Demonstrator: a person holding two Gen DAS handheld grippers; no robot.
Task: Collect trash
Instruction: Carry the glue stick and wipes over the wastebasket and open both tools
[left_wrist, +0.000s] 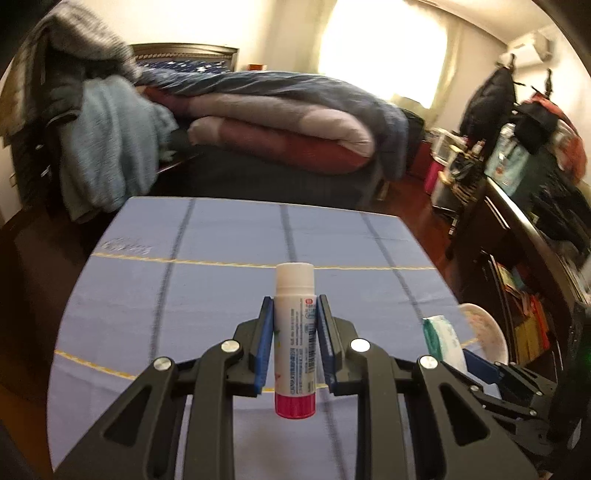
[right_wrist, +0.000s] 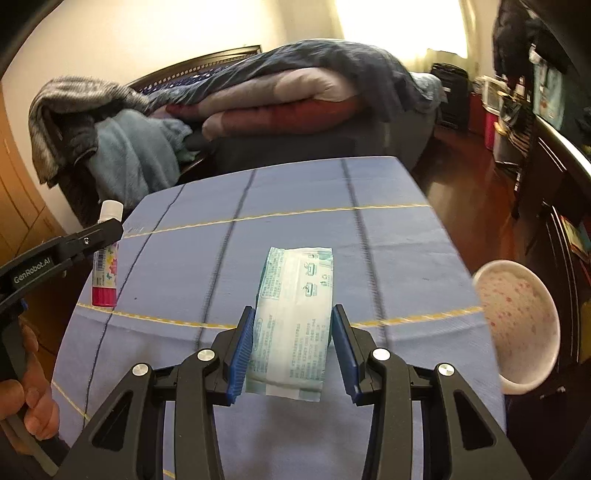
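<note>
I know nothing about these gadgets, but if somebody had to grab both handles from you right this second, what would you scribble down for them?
Left gripper: fingers shut on the glue stick, held upright, white cap up, clear of the blue tablecloth.
Right gripper: fingers shut on the wet-wipe packet, held lengthwise above the cloth.
Speckled bowl: at the right edge of the table, looks empty.
Done: both items picked up.
Left: drop both off. No bin is in view; the bowl is the only container showing, and whether it is the target I cannot tell.
</note>
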